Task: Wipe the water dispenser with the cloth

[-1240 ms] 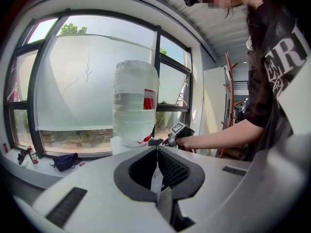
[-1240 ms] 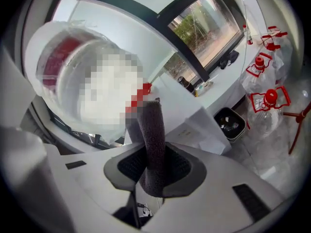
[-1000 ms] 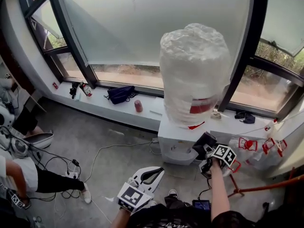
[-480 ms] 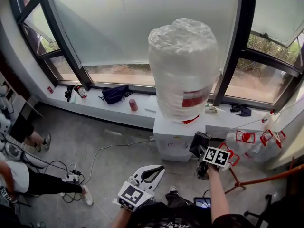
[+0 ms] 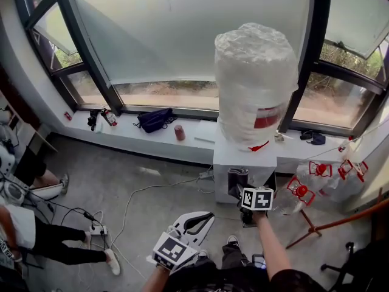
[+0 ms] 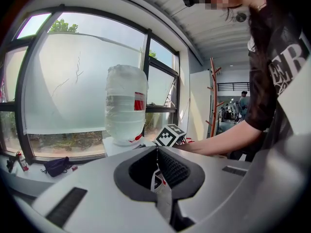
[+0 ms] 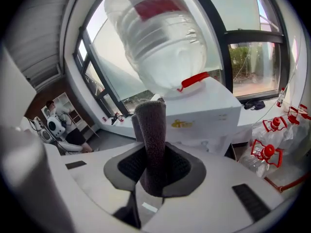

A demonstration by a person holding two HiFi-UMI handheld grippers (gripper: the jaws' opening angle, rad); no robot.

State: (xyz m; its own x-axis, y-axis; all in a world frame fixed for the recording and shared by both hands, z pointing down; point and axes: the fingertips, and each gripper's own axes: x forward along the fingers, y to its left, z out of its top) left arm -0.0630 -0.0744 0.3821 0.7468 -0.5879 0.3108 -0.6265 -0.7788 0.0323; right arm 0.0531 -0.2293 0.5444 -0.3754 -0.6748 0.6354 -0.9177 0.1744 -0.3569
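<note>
Beside the window sill stands the white water dispenser (image 5: 243,158), a wrapped bottle (image 5: 255,84) on top. The right gripper (image 7: 154,165) is clamped on a rolled dark cloth (image 7: 151,130), held upright close to the dispenser's front; whether they touch is unclear. The left gripper (image 6: 156,165) hangs lower, well apart, its jaws pressed together on nothing.

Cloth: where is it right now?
The cloth is clamped in the right gripper, just in front of the water dispenser, right of centre in the head view.
</note>
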